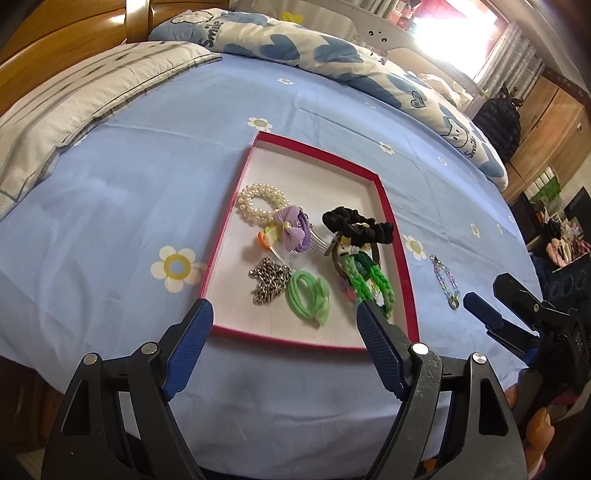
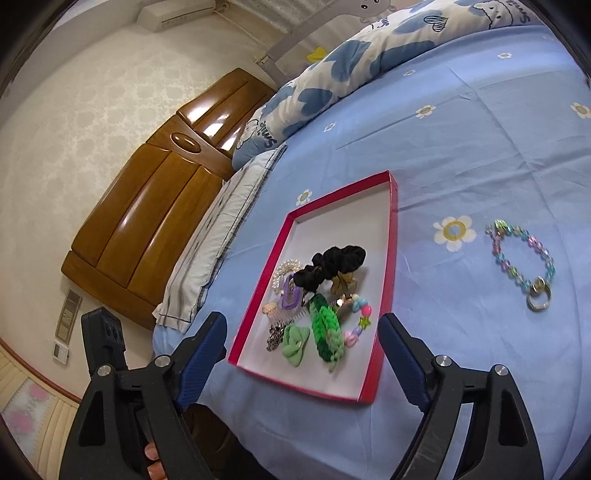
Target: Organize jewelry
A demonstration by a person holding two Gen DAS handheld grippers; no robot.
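Bracelet [image 2: 524, 264] beyond right tool [image 2: 303, 332]

Bright daylight floods in through a blown-out window [image 1: 454, 33] in the left wrist view; glare streaks the glossy wooden headboard [image 2: 155, 206]; shadows soft; fisheye bends the edges, corners dark; pillow [image 1: 74, 96] at left smeared by blur

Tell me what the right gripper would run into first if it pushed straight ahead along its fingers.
Probably the near rim of the shallow red cardboard tray: the open right gripper points at it, and the green braided band lies just beyond. Height above the blue bedsheet is unclear.
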